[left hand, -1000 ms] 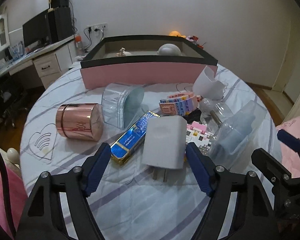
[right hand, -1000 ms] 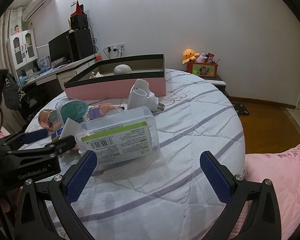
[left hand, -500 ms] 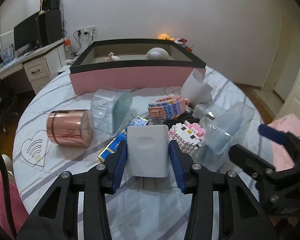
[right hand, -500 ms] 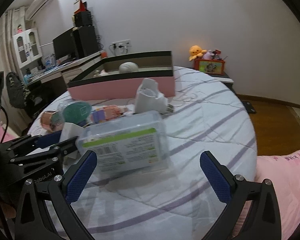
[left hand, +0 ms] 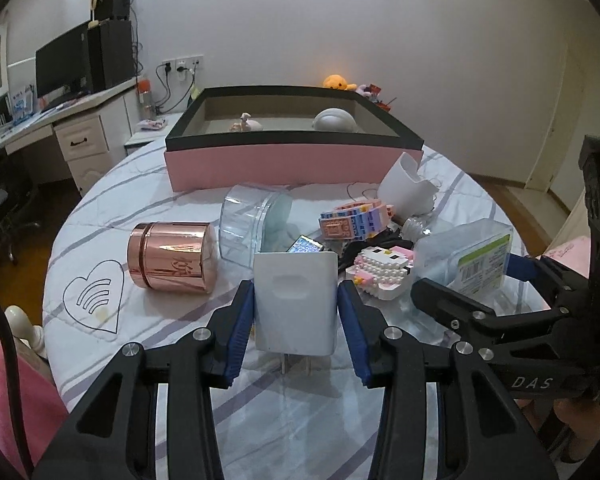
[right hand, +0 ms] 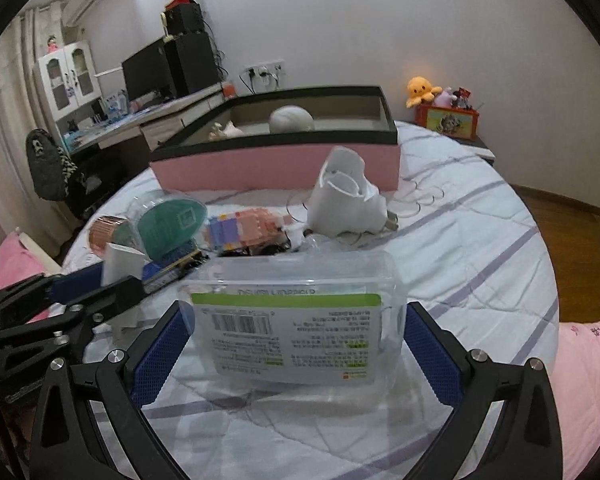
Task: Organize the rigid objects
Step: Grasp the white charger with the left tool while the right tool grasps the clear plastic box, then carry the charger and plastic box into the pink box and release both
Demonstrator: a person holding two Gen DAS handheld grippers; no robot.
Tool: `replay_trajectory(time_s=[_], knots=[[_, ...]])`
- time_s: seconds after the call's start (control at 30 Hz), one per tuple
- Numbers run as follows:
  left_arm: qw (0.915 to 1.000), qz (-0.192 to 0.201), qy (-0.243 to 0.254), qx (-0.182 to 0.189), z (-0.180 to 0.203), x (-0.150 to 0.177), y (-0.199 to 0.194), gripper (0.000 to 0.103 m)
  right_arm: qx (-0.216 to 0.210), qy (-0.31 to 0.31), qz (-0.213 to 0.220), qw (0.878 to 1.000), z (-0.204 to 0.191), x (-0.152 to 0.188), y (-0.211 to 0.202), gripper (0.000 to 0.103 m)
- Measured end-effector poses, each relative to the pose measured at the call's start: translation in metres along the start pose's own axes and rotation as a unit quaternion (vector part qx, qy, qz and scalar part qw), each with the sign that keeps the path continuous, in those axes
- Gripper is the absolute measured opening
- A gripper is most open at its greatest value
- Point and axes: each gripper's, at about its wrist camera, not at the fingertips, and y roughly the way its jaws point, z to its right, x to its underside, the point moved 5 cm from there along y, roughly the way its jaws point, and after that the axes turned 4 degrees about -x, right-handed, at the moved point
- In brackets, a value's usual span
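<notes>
Left gripper (left hand: 296, 312) clamped on white square plug charger (left hand: 295, 300), prongs half-hidden below; right gripper (right hand: 296, 344) apart around blurred clear plastic labelled box (right hand: 296, 320), contact unclear.

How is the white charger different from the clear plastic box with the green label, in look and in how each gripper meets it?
The white charger is opaque and plain; the clear plastic box is see-through with a printed label. The left gripper is shut on the charger; the right gripper only straddles the wider box, its pads apart from it. Both rest on the bedspread.
</notes>
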Motion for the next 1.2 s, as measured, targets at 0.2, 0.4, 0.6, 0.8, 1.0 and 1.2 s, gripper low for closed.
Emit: replay_trajectory(time_s=[0.2,0.4,0.6,0.8,1.0,1.2], knots=[[0.9999,0.006,0.002,0.011,0.001,-0.003,-0.005,0.043,-0.010,0.012,0.013,1.000,0.003,0.003,-0.005,0.097],[0.9992,0.021,-0.005,0.035,-0.001,-0.017,-0.016,0.043,-0.016,-0.002,0.044,0.999,-0.006,-0.011,-0.025,0.097],[0.9977,0.045,-0.001,0.051,-0.004,-0.053,-0.022,0.043,-0.035,-0.011,0.065,0.997,-0.013,-0.042,-0.033,0.097],[0.9972,0.062,0.022,0.035,-0.012,-0.114,-0.001,0.043,-0.054,-0.023,0.075,0.995,-0.014,-0.098,-0.019,0.097],[0.9984,0.041,0.024,0.030,-0.023,-0.174,0.055,0.043,-0.045,-0.020,0.077,0.996,0.000,-0.154,0.020,0.097],[0.9989,-0.020,0.011,0.041,-0.036,-0.204,0.131,0.043,-0.047,0.011,0.041,0.998,0.024,-0.191,0.081,0.097]])
